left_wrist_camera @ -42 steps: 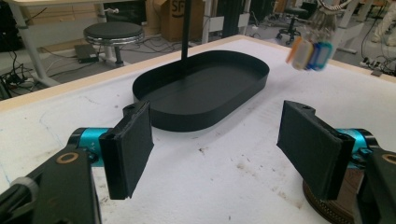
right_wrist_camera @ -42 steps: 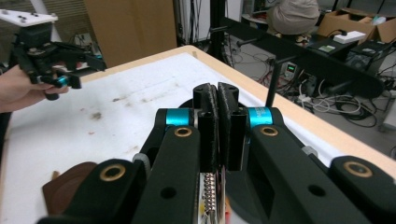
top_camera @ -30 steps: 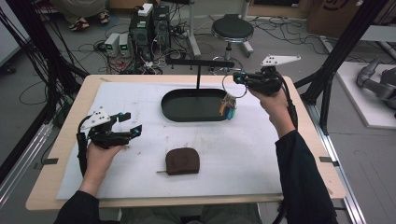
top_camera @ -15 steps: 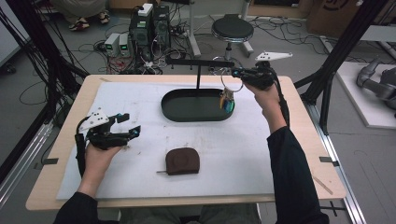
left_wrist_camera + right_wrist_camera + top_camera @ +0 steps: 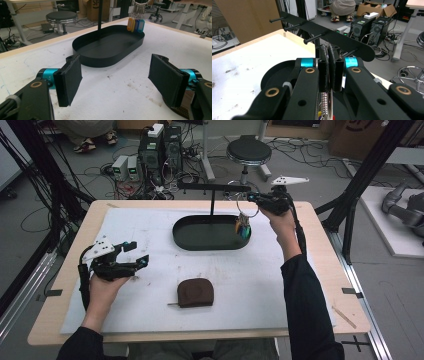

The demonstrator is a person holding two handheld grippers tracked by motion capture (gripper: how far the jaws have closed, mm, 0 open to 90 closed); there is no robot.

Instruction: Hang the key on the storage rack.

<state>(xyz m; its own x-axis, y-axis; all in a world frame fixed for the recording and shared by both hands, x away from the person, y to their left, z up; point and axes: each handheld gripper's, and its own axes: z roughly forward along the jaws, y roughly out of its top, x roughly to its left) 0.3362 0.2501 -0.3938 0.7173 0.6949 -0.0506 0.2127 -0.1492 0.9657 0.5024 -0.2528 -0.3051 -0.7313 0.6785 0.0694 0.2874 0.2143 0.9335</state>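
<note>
A metal key ring with several coloured tags hangs from my right gripper, which is shut on the ring. It is held above the right end of the black oval tray, just beside the right tip of the rack's peg bar. In the right gripper view the jaws pinch the ring, with the peg bar close ahead. My left gripper rests low at the table's left, open and holding nothing. From the left gripper I see the tray and the dangling tags.
A brown pouch lies on the white mat in front of the tray, to the right of my left gripper. The rack's post rises from the tray's far side. Computers, cables and a stool stand beyond the table.
My right gripper has lifted the key ring and carried it up and back toward the rack's right end. The left gripper has stayed put.
</note>
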